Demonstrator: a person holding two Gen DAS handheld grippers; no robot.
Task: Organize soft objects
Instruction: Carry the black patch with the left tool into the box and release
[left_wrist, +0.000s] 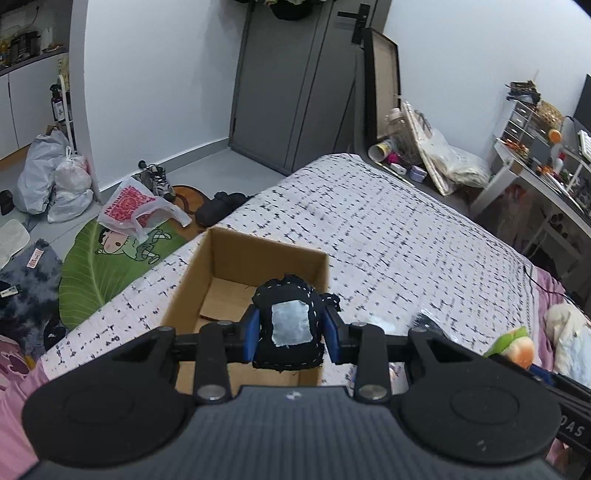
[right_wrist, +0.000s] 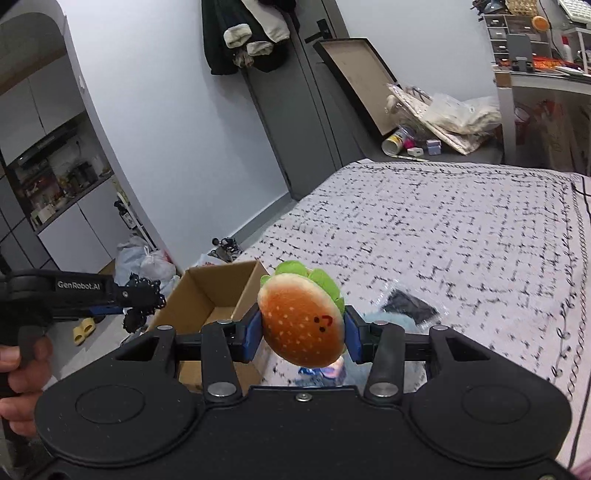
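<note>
Burger plush (right_wrist: 303, 325) bun-face toward camera, clamped in right jaws, black stitched plush (left_wrist: 288, 325) upright, clamped in left jaws

Box (left_wrist: 255, 258) on the bed (left_wrist: 406, 236) — stitched toy (left_wrist: 288, 325) above it, burger toy (right_wrist: 304, 325) to its right.

- This is a home — a lived-in bedroom. A bed (left_wrist: 388, 240) with a white cover in black marks lies straight ahead of both tools.
- Beyond the bed's far end stands a grey door (left_wrist: 291, 85); coats (right_wrist: 247, 33) hang on it.
- Ahead and to the left, on the floor, lie a green leaf-shaped rug (left_wrist: 110, 258), tied plastic bags (left_wrist: 55, 177) and shoes (left_wrist: 157, 179).
- To the right stands a desk (left_wrist: 535, 173) with small drawers (left_wrist: 519, 118) and bottles.
- Far to the left, an arched opening (right_wrist: 74, 92) shows kitchen shelves (right_wrist: 55, 177) — with jars and cabinets.
</note>
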